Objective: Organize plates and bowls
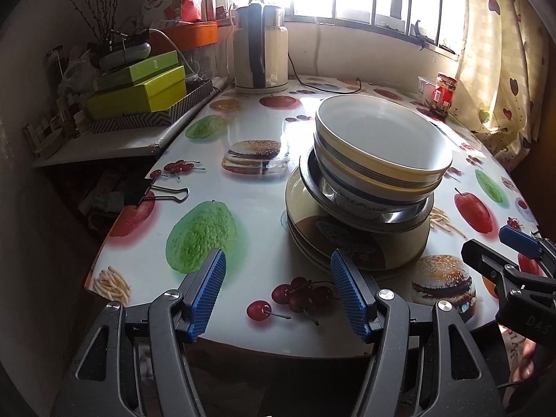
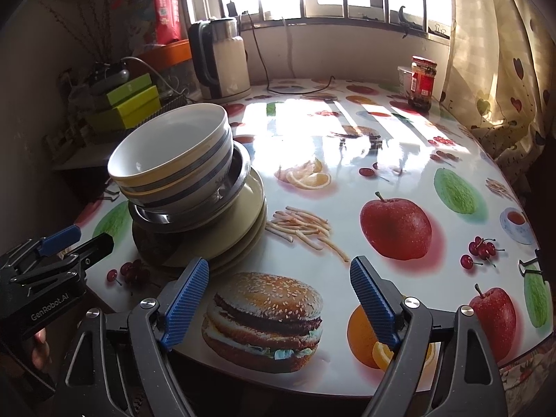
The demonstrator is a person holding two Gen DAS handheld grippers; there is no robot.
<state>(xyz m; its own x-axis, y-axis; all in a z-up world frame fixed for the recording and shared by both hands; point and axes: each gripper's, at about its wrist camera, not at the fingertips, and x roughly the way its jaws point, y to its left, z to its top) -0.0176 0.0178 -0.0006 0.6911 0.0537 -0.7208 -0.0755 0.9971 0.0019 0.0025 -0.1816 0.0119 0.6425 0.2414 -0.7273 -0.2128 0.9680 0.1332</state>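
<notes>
One stack stands on the fruit-print table point(image 1: 250, 243). Beige plates point(image 1: 305, 229) lie at the bottom, a steel dish point(image 1: 399, 213) on them, and two white bowls with blue and yellow bands point(image 1: 378, 139) nested on top. The stack also shows in the right wrist view, with bowls point(image 2: 166, 146) above plates point(image 2: 243, 215). My left gripper point(image 1: 278, 286) is open and empty, just in front of the plates. My right gripper point(image 2: 279, 297) is open and empty, over the table to the right of the stack. It shows at the right edge of the left wrist view point(image 1: 500, 257).
A kettle point(image 1: 259, 45) stands at the back of the table. A red-lidded jar point(image 1: 443, 95) and a plastic cup point(image 1: 425, 87) stand at the back right near the curtain. Green boxes point(image 1: 139, 93) sit on a side shelf. A binder clip point(image 1: 153, 191) holds the table's left edge.
</notes>
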